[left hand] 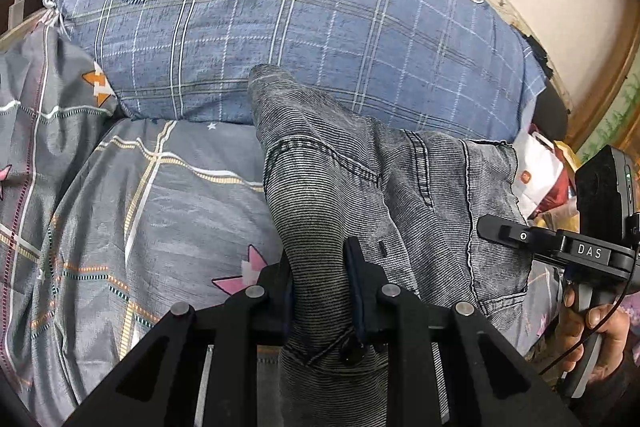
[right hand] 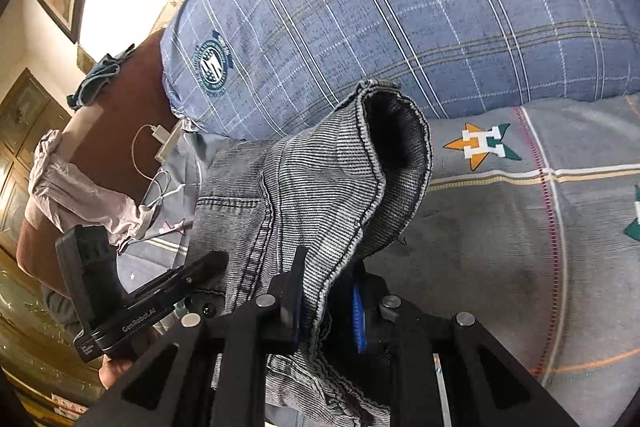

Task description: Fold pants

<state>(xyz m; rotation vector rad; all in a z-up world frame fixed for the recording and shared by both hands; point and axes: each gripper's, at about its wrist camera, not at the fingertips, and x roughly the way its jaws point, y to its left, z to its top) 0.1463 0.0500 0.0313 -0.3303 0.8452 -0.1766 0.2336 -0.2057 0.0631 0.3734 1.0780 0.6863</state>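
Grey striped denim pants [left hand: 360,179] hang lifted above the bed, stretched between both grippers. My left gripper [left hand: 320,275] is shut on a bunched fold of the pants near a metal button. My right gripper [right hand: 328,291] is shut on the waistband edge of the pants [right hand: 320,187], whose open end gapes dark above its jaws. The right gripper [left hand: 560,247] also shows at the right of the left wrist view, held by a hand [left hand: 592,331]. The left gripper's body [right hand: 132,299] shows at the lower left of the right wrist view.
A large blue plaid pillow [left hand: 300,7] lies behind the pants. Below them lies a grey bedspread [left hand: 140,207] with star patterns. Bags [left hand: 540,175] sit at the right. A brown bedside surface [right hand: 120,99] carries a charger cable and cloths at the left.
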